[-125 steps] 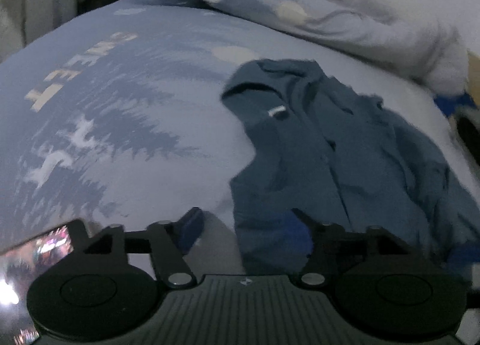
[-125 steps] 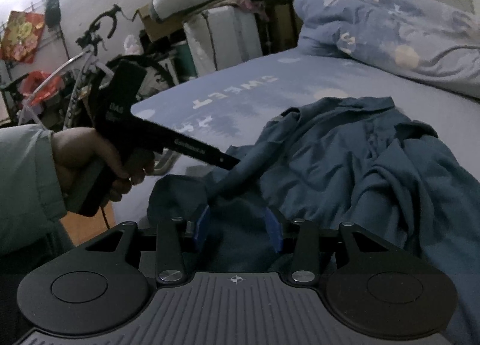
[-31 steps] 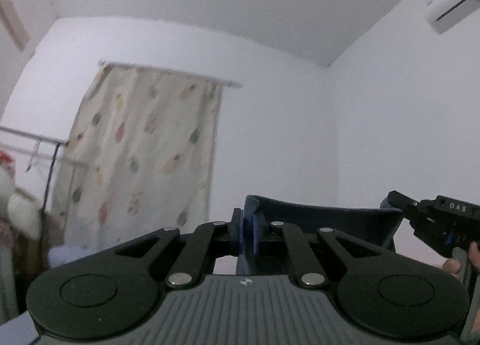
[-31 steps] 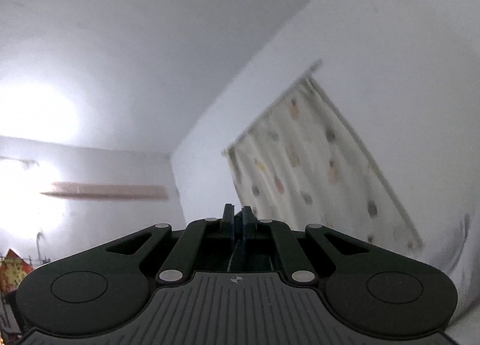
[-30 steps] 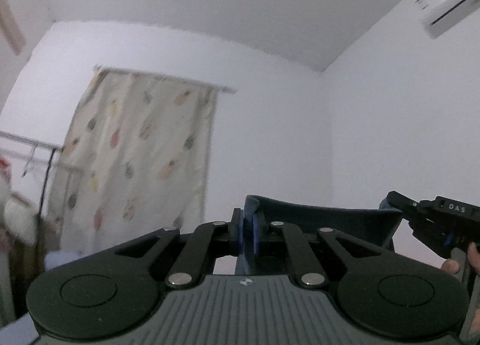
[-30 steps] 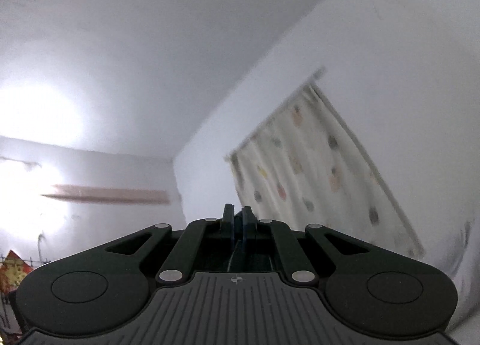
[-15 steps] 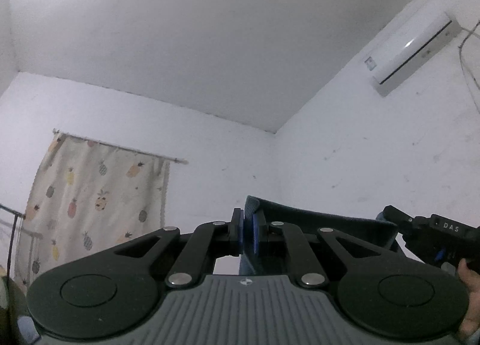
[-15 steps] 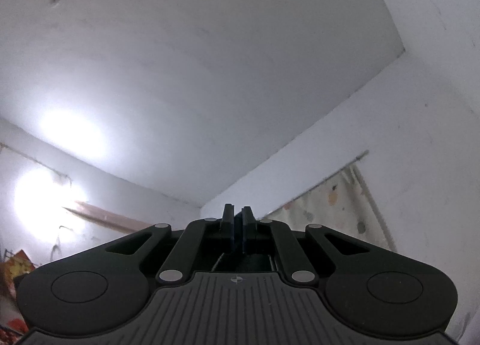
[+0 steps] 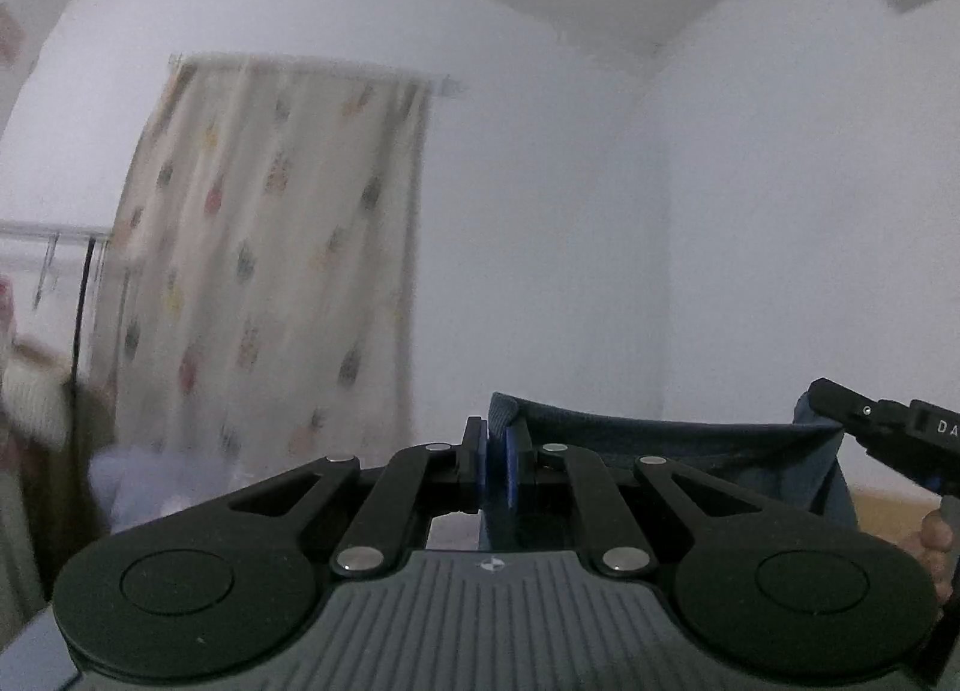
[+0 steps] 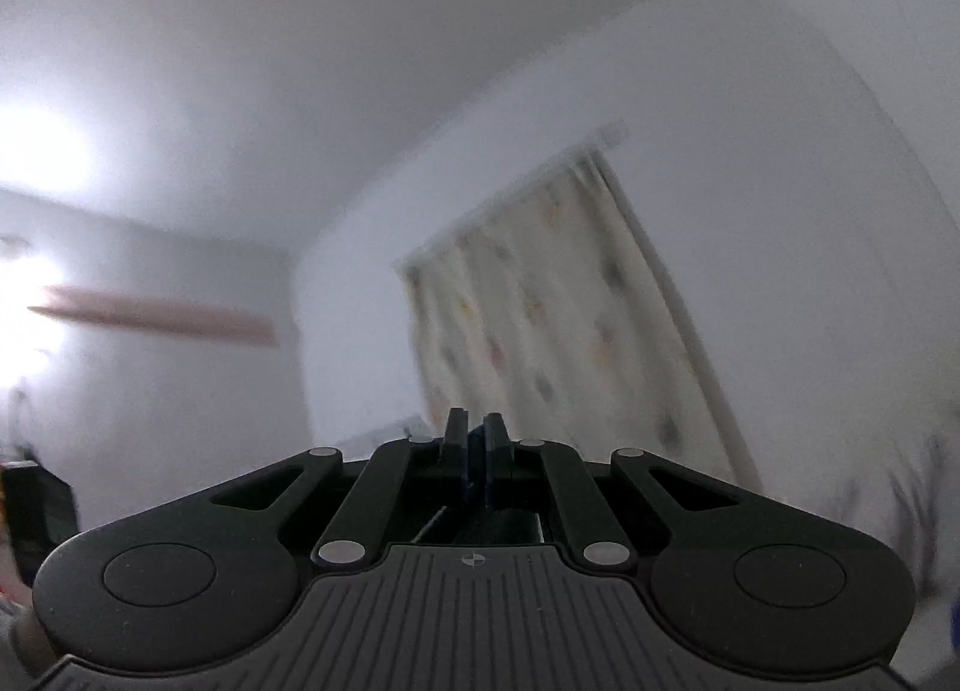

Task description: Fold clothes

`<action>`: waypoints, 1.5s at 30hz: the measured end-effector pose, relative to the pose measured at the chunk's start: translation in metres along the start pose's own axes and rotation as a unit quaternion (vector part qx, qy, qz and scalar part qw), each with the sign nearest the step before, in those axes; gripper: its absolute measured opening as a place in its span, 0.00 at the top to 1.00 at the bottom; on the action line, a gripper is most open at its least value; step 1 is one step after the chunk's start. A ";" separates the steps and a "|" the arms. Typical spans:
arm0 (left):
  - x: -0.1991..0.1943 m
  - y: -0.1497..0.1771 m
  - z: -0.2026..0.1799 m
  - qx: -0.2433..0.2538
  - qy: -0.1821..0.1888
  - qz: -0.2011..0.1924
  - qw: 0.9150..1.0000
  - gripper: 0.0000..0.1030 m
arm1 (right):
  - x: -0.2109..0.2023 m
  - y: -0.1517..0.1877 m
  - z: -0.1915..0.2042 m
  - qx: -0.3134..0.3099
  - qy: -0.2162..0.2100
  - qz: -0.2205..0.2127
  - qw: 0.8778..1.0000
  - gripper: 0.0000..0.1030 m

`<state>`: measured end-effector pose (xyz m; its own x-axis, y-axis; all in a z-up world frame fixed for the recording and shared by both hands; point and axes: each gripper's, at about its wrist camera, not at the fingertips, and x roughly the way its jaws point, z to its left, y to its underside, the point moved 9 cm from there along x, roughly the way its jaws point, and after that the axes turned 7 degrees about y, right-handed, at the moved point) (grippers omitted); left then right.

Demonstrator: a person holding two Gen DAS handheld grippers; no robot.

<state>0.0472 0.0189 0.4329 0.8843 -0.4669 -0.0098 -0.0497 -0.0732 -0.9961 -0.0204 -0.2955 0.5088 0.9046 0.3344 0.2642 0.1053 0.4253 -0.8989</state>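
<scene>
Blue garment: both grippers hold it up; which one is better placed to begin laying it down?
Probably left: the left gripper points level, clamped on the blue garment; the right gripper tilts upward.

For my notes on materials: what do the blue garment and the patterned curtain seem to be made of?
The blue garment looks like soft matte knit, probably cotton: its edge sags between the left claw and the right claw. The curtain looks like thin, light woven cloth, cream with faint coloured prints, hanging in folds; blur hides its weave.
</scene>
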 end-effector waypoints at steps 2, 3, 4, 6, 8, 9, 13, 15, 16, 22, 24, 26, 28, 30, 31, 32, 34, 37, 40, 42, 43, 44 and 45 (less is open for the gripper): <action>0.038 0.031 0.023 -0.020 -0.010 0.032 0.999 0.90 | 0.033 0.031 -0.030 0.006 0.026 0.038 0.999 0.94; 0.058 0.044 0.032 -0.026 -0.015 0.044 0.999 0.90 | 0.047 0.046 -0.041 0.007 0.037 0.052 0.998 0.94; 0.077 0.055 0.039 -0.029 -0.019 0.053 0.998 0.90 | 0.059 0.059 -0.053 0.006 0.050 0.064 0.997 0.94; 0.116 0.078 0.052 -0.035 -0.027 0.070 0.997 0.90 | 0.086 0.082 -0.078 0.009 0.069 0.086 0.994 0.94; 0.160 0.093 0.068 -0.042 -0.038 0.085 0.995 0.90 | 0.116 0.107 -0.104 0.008 0.088 0.109 0.990 0.94; 0.183 0.100 0.076 -0.045 -0.044 0.092 0.994 0.90 | 0.131 0.120 -0.114 0.004 0.097 0.120 0.988 0.94; 0.267 0.119 0.107 -0.062 -0.067 0.114 0.989 0.90 | 0.174 0.171 -0.148 0.000 0.120 0.157 0.980 0.94; 0.305 0.125 0.118 -0.067 -0.075 0.118 0.988 0.91 | 0.203 0.191 -0.163 0.003 0.129 0.166 0.978 0.94; 0.320 0.118 0.123 -0.069 -0.078 0.114 0.988 0.91 | 0.211 0.194 -0.169 0.003 0.133 0.165 0.977 0.94; 0.346 0.118 0.126 -0.065 -0.103 0.098 0.988 0.91 | 0.263 0.211 -0.174 -0.023 0.144 0.162 0.976 0.94; 0.348 0.132 0.119 -0.064 -0.106 0.107 0.986 0.91 | 0.290 0.226 -0.190 -0.026 0.154 0.168 0.973 0.94; 0.360 0.162 0.122 -0.061 -0.114 0.133 0.983 0.91 | 0.312 0.254 -0.210 -0.029 0.164 0.190 0.968 0.94; 0.383 0.205 0.134 -0.066 -0.119 0.173 0.976 0.91 | 0.332 0.305 -0.236 -0.034 0.176 0.235 0.955 0.94; 0.399 0.253 0.146 -0.070 -0.125 0.207 0.968 0.91 | 0.344 0.356 -0.258 -0.037 0.186 0.273 0.943 0.94; 0.404 0.277 0.151 -0.072 -0.129 0.223 0.964 0.91 | 0.349 0.381 -0.268 -0.036 0.191 0.291 0.937 0.94; 0.410 0.299 0.157 -0.075 -0.132 0.237 0.960 0.91 | 0.353 0.404 -0.279 -0.034 0.197 0.307 0.930 0.94; 0.419 0.338 0.167 -0.079 -0.134 0.263 0.952 0.91 | 0.357 0.444 -0.295 -0.034 0.207 0.335 0.919 0.94; 0.432 0.381 0.185 -0.080 -0.134 0.290 0.944 0.91 | 0.364 0.490 -0.312 -0.040 0.213 0.366 0.905 0.94; 0.441 0.406 0.202 -0.082 -0.139 0.296 0.942 0.91 | 0.377 0.522 -0.325 -0.042 0.215 0.380 0.899 0.94; 0.447 0.415 0.212 -0.081 -0.139 0.286 0.945 0.91 | 0.386 0.536 -0.333 -0.046 0.222 0.382 0.896 0.94; 0.449 0.420 0.215 -0.081 -0.139 0.283 0.945 0.91 | 0.389 0.543 -0.337 -0.047 0.223 0.383 0.895 0.94; 0.451 0.425 0.217 -0.081 -0.137 0.283 0.946 0.91 | 0.393 0.549 -0.341 -0.048 0.225 0.385 0.894 0.94; 0.454 0.431 0.217 -0.080 -0.134 0.285 0.946 0.91 | 0.396 0.555 -0.345 -0.052 0.227 0.387 0.892 0.93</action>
<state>0.5281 -0.0329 -0.0198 0.7777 -0.2313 -0.5845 -0.6044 -0.0193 -0.7965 0.5388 -0.2168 -0.0063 0.7940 0.1100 -0.5978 -0.6078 0.1266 -0.7840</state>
